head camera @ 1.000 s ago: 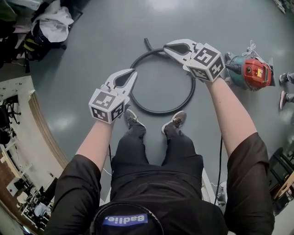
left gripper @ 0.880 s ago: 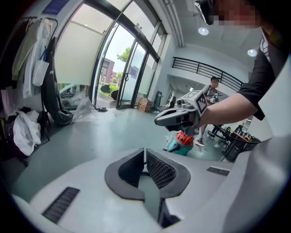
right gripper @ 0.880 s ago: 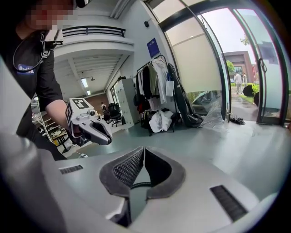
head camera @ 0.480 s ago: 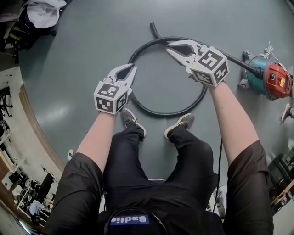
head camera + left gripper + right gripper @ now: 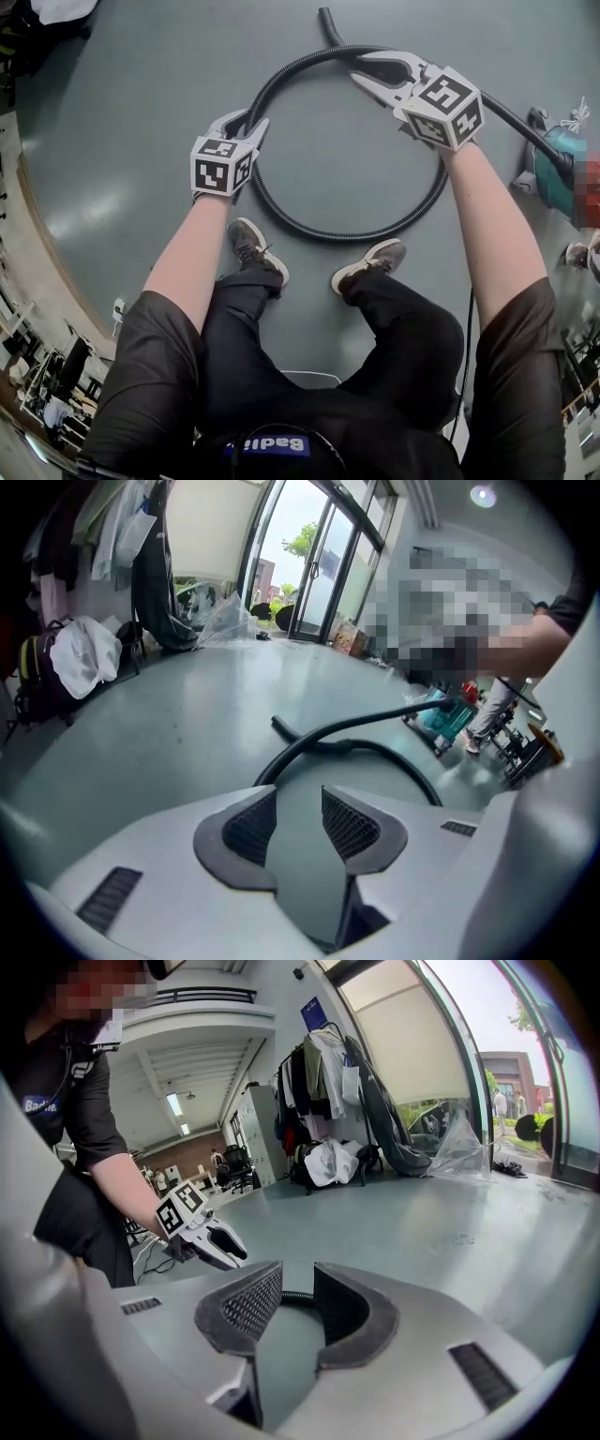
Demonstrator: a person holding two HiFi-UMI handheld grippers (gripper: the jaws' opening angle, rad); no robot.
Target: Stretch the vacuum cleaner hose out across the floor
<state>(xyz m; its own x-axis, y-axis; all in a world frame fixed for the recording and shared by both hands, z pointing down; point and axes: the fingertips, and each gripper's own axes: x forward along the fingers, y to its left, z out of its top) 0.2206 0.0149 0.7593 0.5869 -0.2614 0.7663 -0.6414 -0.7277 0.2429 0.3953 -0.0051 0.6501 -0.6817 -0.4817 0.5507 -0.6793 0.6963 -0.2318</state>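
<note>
Left claw, right claw held forward, opening empty over hose

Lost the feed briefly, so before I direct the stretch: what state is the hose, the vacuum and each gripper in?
hose: coiled in a loop on the floor, not stretched, unheld.
vacuum cleaner: on the floor, hose attached.
left gripper: jaws opening, nothing between them.
right gripper: jaws opening, hose seen in the gap, pads off it.

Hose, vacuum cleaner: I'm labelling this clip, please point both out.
hose (image 5: 342, 237), head view, bottom of its loop.
vacuum cleaner (image 5: 565, 155), head view, teal body.
</note>
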